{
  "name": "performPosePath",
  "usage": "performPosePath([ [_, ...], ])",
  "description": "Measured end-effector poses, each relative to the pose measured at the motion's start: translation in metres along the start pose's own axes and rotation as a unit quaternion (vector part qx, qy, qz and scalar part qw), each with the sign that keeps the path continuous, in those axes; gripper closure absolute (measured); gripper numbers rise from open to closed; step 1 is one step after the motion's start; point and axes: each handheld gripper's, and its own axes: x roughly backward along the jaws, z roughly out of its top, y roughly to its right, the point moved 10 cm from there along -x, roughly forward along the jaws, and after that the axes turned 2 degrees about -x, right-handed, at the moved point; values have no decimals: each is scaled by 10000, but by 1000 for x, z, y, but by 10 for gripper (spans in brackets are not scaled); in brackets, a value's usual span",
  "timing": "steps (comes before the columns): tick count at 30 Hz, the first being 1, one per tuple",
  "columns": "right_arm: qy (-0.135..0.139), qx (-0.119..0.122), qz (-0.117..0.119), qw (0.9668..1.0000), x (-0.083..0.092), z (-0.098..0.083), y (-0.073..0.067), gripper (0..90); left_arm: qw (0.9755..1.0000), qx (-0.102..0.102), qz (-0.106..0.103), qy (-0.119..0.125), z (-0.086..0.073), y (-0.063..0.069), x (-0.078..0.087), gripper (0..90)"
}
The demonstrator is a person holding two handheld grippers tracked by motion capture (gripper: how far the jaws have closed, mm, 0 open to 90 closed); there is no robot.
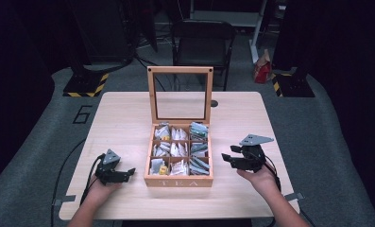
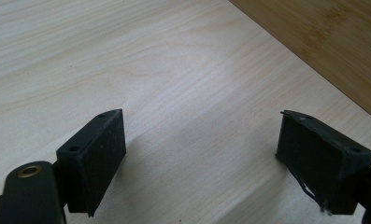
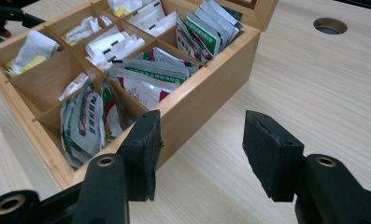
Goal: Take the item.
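You're at a pale wood table (image 1: pixel 128 113) w/ light grain, standing on grey floor in a dark room. Behind the tea box (image 1: pixel 178 179), past the table's far edge, there's a black chair (image 1: pixel 201 40); far left of the box a black stand base w/ yellow-black hazard stripes (image 1: pixel 86 85), a similar base (image 1: pixel 291 85) far right w/ a red-white bag (image 1: pixel 262 66) next to it. On the table just behind-right of the box lid, a round hole (image 3: pixel 330 25).

The box sits mid-table, front wall lettered TEA and facing you. Its wood-framed clear lid (image 1: pixel 180 94) stands upright at the back, so nothing covers the compartments. It's a three-by-three grid, all slots stuffed w/ tea sachets (image 3: pixel 87 119), mostly white and silvery, some w/ green or yellow print; the right-hand column shows green-edged packets (image 3: pixel 206 28) standing on end.

Your left gripper (image 1: pixel 128 171) is just left of the box's front corner, low over the table, jaws wide apart w/ bare tabletop between them, nothing held; the box's side wall shows at the top right of the left gripper view. Your right gripper (image 1: pixel 227 153) is right of the box, clear of its side wall, pointing in toward it; jaws parted, nothing between them, released. In the right gripper view the near box wall lies right ahead of its inner jaw
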Motion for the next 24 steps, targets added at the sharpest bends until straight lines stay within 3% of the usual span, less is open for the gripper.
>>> performPosePath([
  [12,66,-59,75,9999,1,14,-7,416,10000,-3,1,0,0,0,0,151],
  [19,50,230,139,9996,2,20,-16,486,10000,-3,1,0,0,0,0,151],
  [24,-13,306,235,9993,-2,21,-22,523,10000,-7,0,-3,0,0,0,151],
])
